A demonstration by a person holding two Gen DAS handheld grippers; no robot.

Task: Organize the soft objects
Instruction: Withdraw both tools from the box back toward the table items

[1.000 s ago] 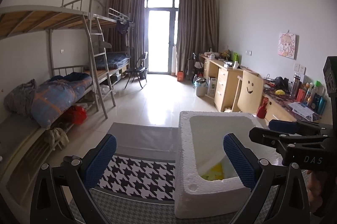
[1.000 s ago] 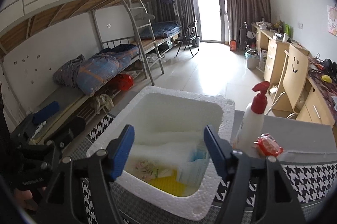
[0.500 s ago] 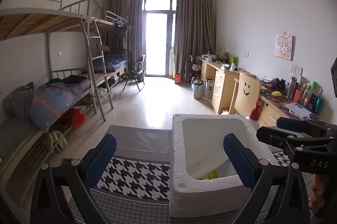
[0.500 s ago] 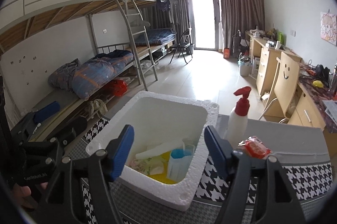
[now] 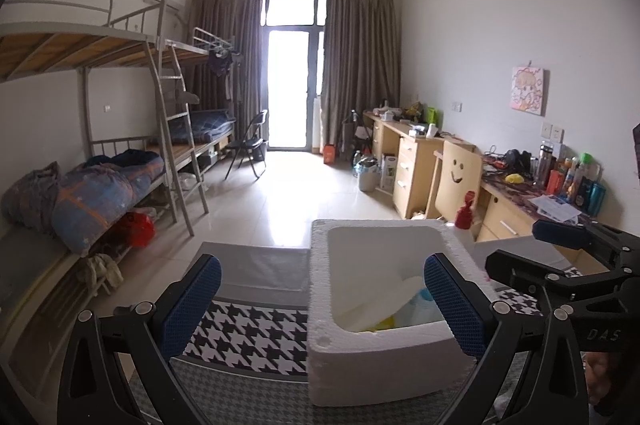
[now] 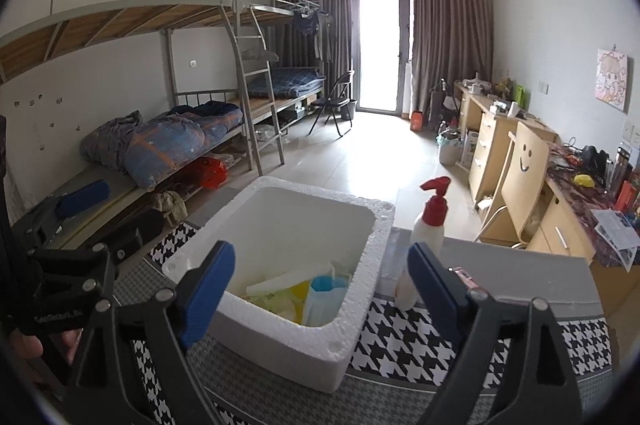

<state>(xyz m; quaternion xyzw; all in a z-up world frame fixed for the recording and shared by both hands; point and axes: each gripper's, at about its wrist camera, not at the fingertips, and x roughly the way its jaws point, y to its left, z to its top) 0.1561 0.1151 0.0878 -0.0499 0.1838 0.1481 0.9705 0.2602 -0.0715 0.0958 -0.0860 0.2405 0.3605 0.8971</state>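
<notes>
A white foam box stands on a houndstooth-patterned table. Inside it lie soft packs: a light blue one, a yellow-green one and a white one. My right gripper is open and empty, held back from the box's near rim. My left gripper is open and empty, at the box's left side. A red-and-pink packet lies on the table behind my right gripper's right finger, mostly hidden.
A white pump bottle with a red top stands just right of the box. Beyond the table are bunk beds on the left and desks and a smiley-face chair on the right.
Both grippers have pulled back and up from the box, which now looks smaller and further away. Both stay open and empty.
</notes>
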